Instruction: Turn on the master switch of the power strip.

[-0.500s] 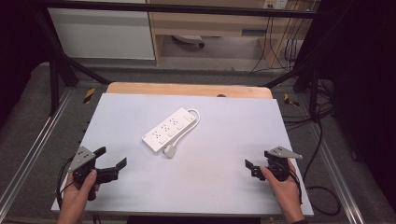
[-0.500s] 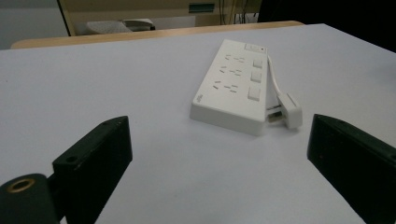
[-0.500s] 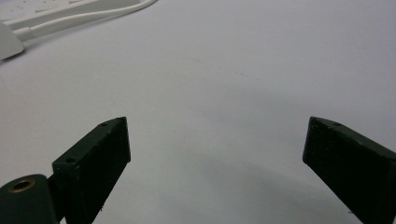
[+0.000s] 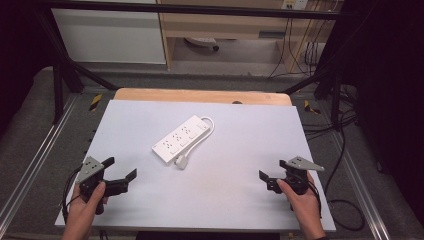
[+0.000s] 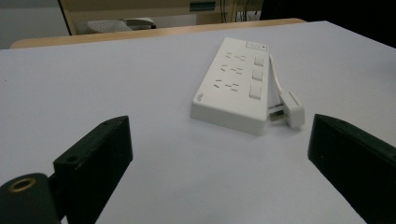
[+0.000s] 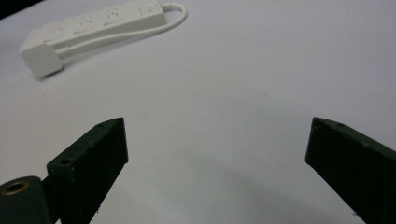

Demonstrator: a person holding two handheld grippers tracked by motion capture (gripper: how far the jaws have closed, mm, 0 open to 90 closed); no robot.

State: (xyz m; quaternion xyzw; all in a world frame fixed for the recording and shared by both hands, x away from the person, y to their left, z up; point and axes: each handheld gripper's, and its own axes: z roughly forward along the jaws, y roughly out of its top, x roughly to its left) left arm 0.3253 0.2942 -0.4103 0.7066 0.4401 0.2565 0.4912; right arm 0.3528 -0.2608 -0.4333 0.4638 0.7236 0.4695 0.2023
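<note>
Start position: left gripper [image 4: 121, 176] at 7 o'clock, right gripper [image 4: 274, 174] at 5, both jaws wide, empty. Power strip [image 4: 181, 138] centre, plug [image 4: 182, 161] loose beside it. Next, probably: reach inward.

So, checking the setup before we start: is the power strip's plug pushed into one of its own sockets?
No, the plug lies on the table beside the power strip.

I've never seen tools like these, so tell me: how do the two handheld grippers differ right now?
The left gripper sits near the table's left front corner, the right gripper near the right front corner. The left gripper's grey plate lies close over the hand; the right gripper's juts outward to the right. Both are open, hold nothing, and point inward, apart from the white power strip.
</note>
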